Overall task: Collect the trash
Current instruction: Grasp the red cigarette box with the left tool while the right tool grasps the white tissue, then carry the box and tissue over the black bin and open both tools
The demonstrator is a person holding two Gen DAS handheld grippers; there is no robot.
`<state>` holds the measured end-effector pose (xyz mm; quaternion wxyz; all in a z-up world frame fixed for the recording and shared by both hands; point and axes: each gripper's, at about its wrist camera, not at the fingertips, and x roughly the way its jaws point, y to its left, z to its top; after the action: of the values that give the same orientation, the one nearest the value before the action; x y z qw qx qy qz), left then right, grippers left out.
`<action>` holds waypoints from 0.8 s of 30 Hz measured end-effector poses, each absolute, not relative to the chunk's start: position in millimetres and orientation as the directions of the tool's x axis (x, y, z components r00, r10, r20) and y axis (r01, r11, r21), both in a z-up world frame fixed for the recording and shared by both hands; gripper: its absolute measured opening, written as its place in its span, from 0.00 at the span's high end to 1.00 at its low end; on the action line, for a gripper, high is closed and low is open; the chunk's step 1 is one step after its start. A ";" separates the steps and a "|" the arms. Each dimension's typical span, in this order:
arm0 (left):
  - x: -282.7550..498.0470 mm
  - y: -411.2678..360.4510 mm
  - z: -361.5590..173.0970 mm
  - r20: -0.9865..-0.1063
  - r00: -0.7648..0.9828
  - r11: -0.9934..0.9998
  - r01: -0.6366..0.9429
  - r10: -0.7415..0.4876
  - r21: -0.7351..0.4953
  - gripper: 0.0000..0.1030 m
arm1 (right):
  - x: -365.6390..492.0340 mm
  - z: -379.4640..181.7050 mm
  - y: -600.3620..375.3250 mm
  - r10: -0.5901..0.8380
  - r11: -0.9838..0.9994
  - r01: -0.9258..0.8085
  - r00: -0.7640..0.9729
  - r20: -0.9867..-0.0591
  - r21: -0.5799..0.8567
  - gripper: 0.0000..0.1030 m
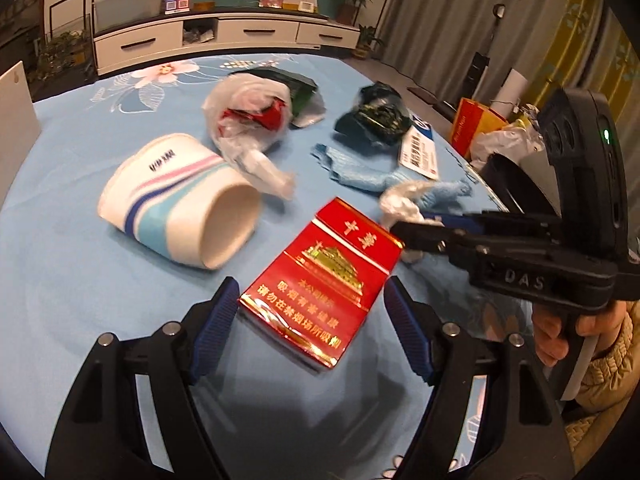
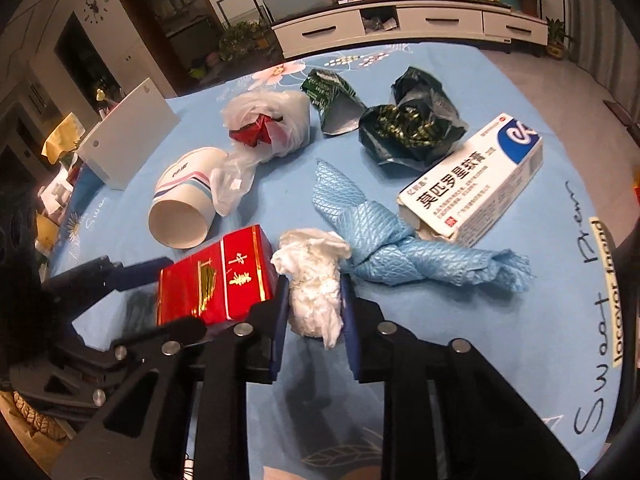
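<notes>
Your right gripper [image 2: 314, 296] had pinched the soft, light tissue wad [image 2: 316, 280] at mid-body, while beside that wad your left gripper [image 1: 308, 328] stood wide astride the stiff, glossy red carton [image 1: 320, 288].

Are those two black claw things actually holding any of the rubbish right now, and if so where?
The right gripper has its jaws closed on the white tissue wad, around its lower half. The left gripper straddles the red cigarette box, not gripping.

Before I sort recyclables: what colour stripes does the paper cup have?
Dark blue, pink and light blue on white; left wrist view shows the paper cup best.
</notes>
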<state>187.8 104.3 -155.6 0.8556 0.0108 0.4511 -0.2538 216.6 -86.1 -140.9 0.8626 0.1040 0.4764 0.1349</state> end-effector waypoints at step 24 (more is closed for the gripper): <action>134.2 58.1 -146.8 -0.801 0.477 0.905 0.388 -0.361 -0.176 0.38 | 139.0 -111.0 -157.3 0.343 0.919 -0.040 0.570 -0.747 0.391 0.76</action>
<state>134.2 58.1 -146.8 0.8593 0.0147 0.4625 -0.2177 139.0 -157.3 -111.0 0.8700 0.1678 0.4504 0.1100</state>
